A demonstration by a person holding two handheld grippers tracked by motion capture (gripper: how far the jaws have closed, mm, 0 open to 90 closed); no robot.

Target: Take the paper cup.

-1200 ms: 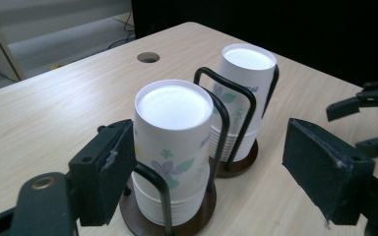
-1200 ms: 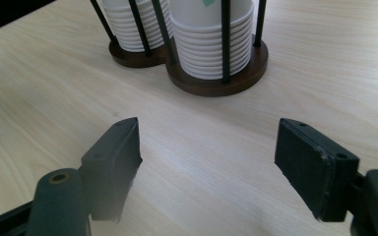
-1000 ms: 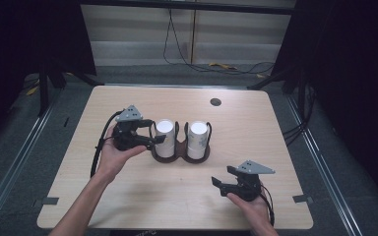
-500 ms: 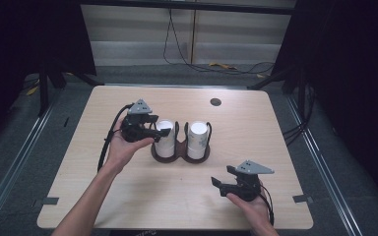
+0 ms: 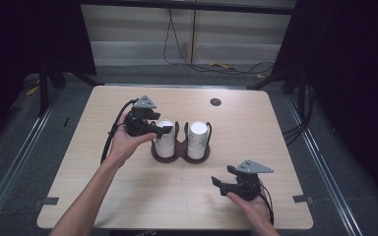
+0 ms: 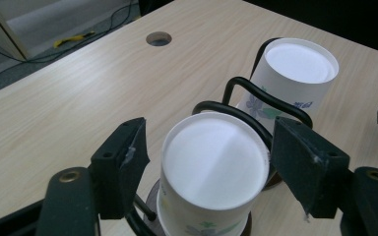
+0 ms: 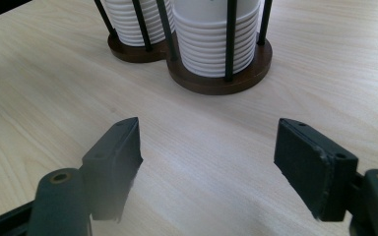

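A dark double holder with black wire posts stands mid-table, carrying two stacks of upside-down white paper cups. My left gripper reaches in from the left at the top of the left stack. In the left gripper view its jaws flank the top cup. They have just eased open a little, and a thin gap shows on each side of the cup. The right stack stands untouched. My right gripper rests open near the front right, jaws on either side of bare wood, facing the holder.
A round cable hole sits in the table's far middle. Bare wood lies on all sides of the holder. Beyond the far edge, cables run across the floor, and dark curtains hang to the left and right.
My left gripper has moved right from beside the left stack to around its top cup, and its jaws have narrowed around that cup. The right gripper has stayed still.
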